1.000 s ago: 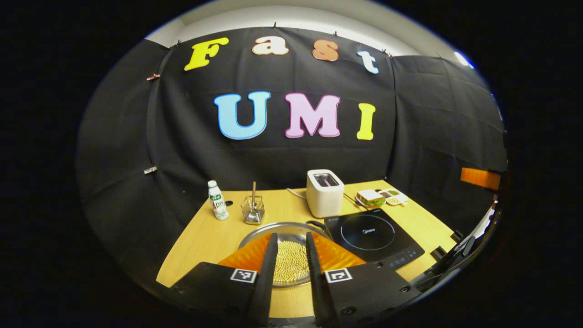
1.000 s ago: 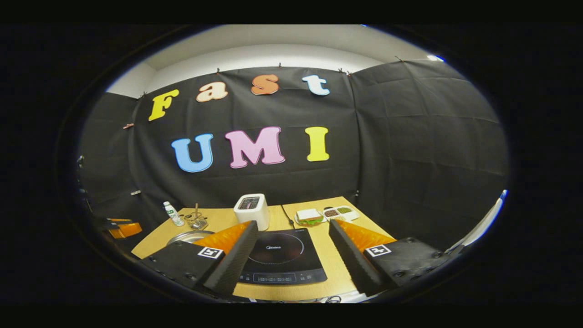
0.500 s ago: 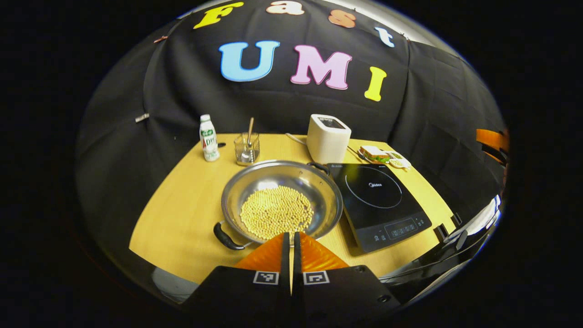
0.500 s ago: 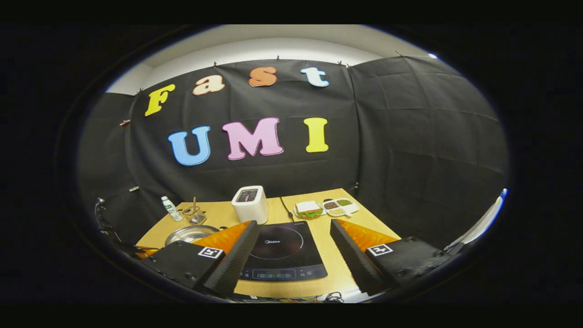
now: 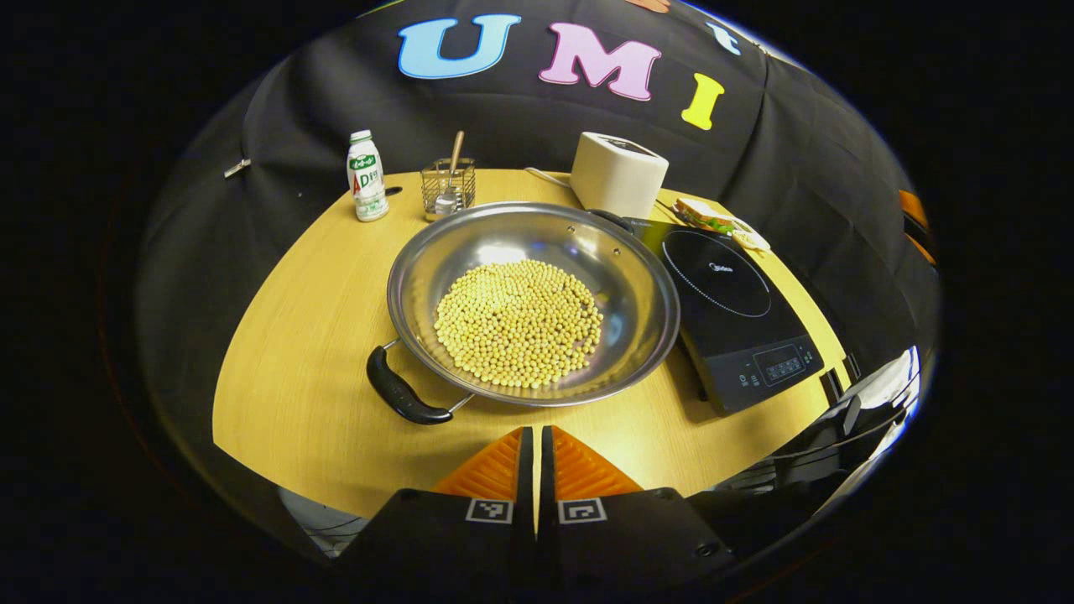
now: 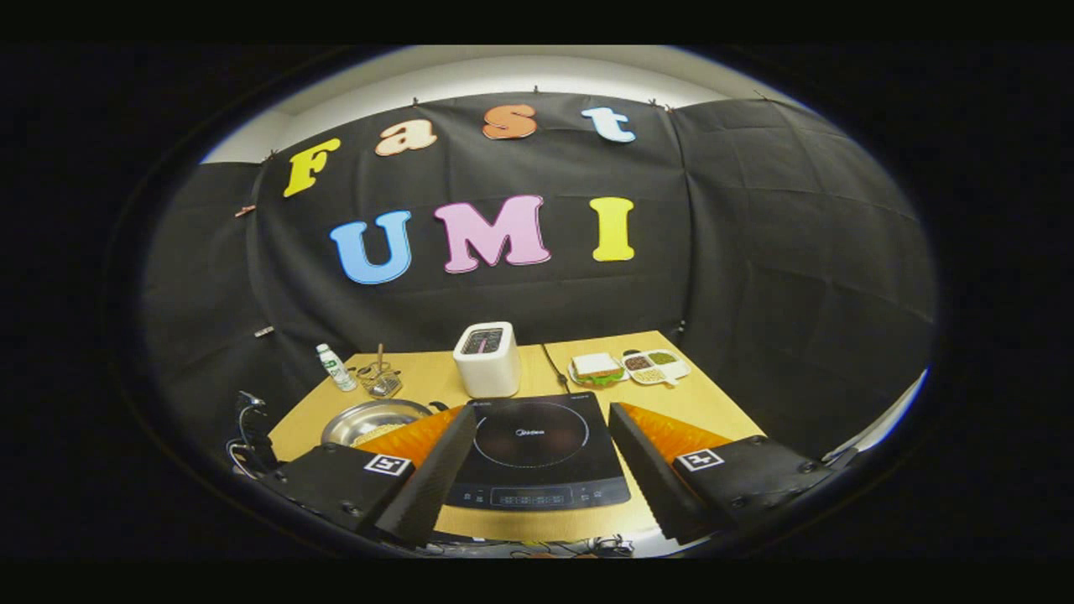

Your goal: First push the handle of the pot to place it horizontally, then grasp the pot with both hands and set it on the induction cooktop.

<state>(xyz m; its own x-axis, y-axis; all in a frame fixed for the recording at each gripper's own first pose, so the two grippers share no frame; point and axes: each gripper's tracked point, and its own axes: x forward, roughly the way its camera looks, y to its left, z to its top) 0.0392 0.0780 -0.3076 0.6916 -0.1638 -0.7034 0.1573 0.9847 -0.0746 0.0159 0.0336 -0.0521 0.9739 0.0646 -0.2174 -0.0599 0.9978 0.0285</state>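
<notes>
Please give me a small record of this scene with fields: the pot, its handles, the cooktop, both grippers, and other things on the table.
pot: steel pot on the table, left of the cooktop, holding beans
handles: near handle points toward the camera and left; far handle at the back rim
cooktop: black cooktop, nothing on it
left gripper: jaws closed, empty, short of the pot
right gripper: jaws wide open, cooktop seen between them
others: bottle, toaster, sandwich

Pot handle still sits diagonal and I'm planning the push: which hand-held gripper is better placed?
Left. Its shut hand-held gripper sits just short of the black handle; the right one hangs open over the induction cooktop.
</notes>
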